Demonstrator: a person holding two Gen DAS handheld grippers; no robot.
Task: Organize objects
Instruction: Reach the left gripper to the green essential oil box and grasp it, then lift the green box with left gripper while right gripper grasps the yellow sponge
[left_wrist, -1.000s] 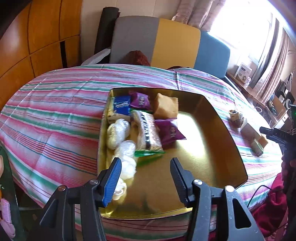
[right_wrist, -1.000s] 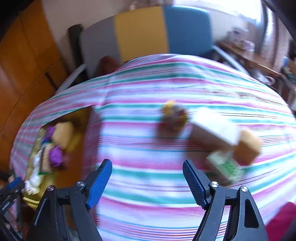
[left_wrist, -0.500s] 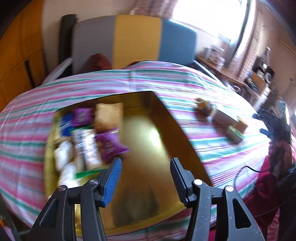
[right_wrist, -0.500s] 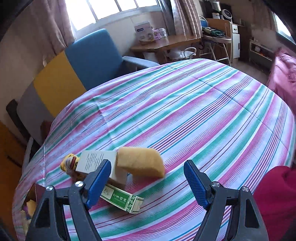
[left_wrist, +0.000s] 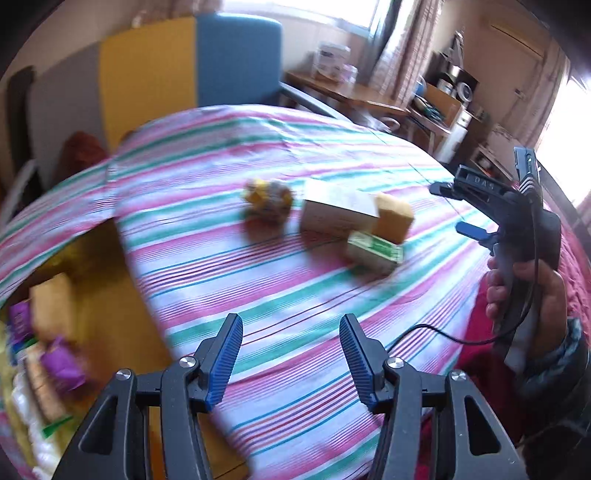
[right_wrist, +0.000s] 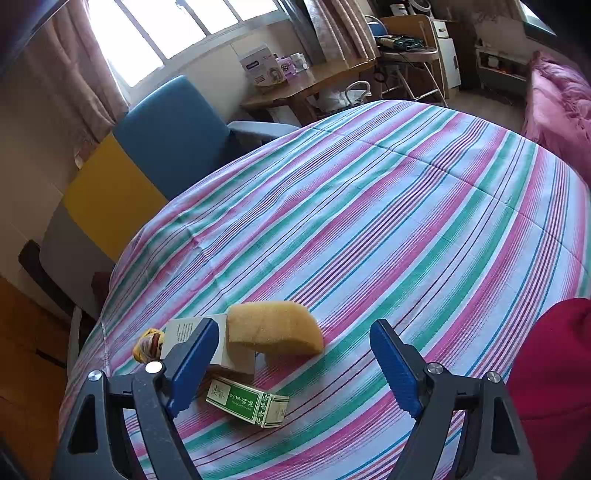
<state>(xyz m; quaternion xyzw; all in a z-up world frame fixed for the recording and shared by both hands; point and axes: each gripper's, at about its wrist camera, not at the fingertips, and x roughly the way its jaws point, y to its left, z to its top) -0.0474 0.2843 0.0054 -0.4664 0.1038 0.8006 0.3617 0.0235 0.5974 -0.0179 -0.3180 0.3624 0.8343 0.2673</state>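
- Striped cloth (left_wrist: 295, 291) in pink, green and white covers the table you work over, with a yellow-and-blue chair (right_wrist: 147, 162) behind it and a cluttered desk by the window.
- At the far left of the left wrist view, your gold tray (left_wrist: 110, 295) sits on the cloth with blurred snack packets (left_wrist: 59, 363) lying in it.
- Your left gripper (left_wrist: 291, 356) hangs above the cloth just right of the tray, jaws spread wide with nothing between them, aimed toward the loose group of items.
- Further right on the cloth lies that group: a small yellow wrapped bundle (left_wrist: 267, 199), then a white box (left_wrist: 338, 212), with a tan sponge (right_wrist: 273, 328) leaning on the box's right end and a green carton (right_wrist: 247, 400) lying just in front of both.
- Your right gripper (right_wrist: 291, 365) hovers low over the group, jaws released and wide apart; in its own view the left finger overlaps the white box, and the sponge shows between the two fingers, ungripped.
- At the far right of the left wrist view, your right hand (left_wrist: 524, 295) wraps the gripper's handle, a black cable trailing down from it.
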